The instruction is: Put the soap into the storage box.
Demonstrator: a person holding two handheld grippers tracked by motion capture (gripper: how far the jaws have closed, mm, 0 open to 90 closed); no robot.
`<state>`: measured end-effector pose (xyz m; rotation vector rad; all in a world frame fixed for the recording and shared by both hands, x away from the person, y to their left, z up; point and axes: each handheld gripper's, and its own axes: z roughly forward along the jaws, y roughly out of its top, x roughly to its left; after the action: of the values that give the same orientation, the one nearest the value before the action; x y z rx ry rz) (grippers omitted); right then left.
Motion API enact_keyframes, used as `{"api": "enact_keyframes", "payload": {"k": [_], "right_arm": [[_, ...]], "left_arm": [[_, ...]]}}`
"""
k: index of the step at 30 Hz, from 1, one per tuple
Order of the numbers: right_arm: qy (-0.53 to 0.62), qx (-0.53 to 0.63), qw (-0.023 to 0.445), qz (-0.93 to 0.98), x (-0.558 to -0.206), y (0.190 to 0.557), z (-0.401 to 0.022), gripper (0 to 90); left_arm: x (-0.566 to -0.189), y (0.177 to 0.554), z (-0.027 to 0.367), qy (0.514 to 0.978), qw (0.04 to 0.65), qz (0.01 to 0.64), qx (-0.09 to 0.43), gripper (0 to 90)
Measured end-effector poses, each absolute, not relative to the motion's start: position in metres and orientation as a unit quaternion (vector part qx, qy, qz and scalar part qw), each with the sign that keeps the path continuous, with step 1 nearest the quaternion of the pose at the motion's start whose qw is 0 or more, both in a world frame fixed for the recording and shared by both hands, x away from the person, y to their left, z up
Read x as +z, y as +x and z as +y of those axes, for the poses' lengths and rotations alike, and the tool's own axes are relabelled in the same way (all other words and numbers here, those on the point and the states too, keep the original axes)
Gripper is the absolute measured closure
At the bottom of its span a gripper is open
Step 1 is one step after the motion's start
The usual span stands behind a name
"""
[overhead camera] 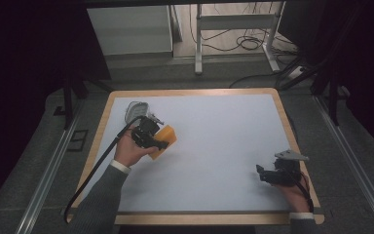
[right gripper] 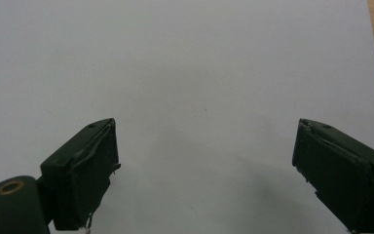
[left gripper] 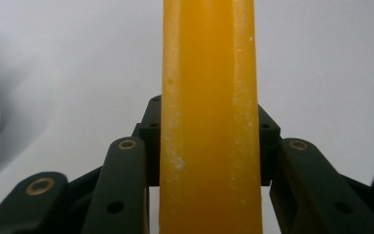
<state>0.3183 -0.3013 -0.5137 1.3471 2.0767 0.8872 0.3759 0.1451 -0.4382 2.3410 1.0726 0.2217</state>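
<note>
Orange block (left gripper: pixel 209 122) clamped between left gripper (left gripper: pixel 209 146) jaws | right gripper (right gripper: pixel 204 165) jaws wide apart, empty

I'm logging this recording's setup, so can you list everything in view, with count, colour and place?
table: one, white top with a light wood rim, centre of the high view
orange block: one, orange-yellow, held upright over the table's left part
rounded grey object: one, grey-white, on the table near its far left corner; too small to name
metal frame legs: one frame, white, on the floor beyond the table
cables: several, black, on the floor beyond the table
left hand-held gripper: one, black, shut on the orange block
right hand-held gripper: one, black, jaws wide apart over bare table at the near right
hands: two, grey sleeves, entering from the bottom edge
</note>
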Motion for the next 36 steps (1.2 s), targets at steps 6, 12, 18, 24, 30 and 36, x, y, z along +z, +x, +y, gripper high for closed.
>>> {"api": "enact_keyframes", "payload": {"k": [6, 12, 18, 24, 30, 36], "right_arm": [[0.495, 0.326, 0.255, 0.764, -0.514, 0.318, -0.301, 9.6], [0.495, 0.325, 0.254, 0.765, -0.513, 0.318, -0.301, 9.6], [0.496, 0.325, 0.256, 0.764, -0.513, 0.318, -0.302, 9.6], [0.497, 0.326, 0.257, 0.762, -0.513, 0.318, -0.302, 9.6], [0.498, 0.326, 0.260, 0.760, -0.512, 0.318, -0.303, 9.6], [0.498, 0.325, 0.258, 0.761, -0.513, 0.318, -0.303, 9.6]], "left_arm": [[-0.433, 0.377, 0.151, 0.866, 0.281, 0.403, 0.089, 61.5], [-0.432, 0.379, 0.155, 0.866, 0.279, 0.404, 0.090, 61.5], [-0.428, 0.382, 0.158, 0.865, 0.275, 0.408, 0.096, 61.5], [-0.420, 0.386, 0.162, 0.863, 0.276, 0.410, 0.101, 61.5], [-0.417, 0.390, 0.167, 0.861, 0.275, 0.416, 0.099, 61.5], [-0.416, 0.395, 0.173, 0.853, 0.281, 0.429, 0.101, 61.4]]}}
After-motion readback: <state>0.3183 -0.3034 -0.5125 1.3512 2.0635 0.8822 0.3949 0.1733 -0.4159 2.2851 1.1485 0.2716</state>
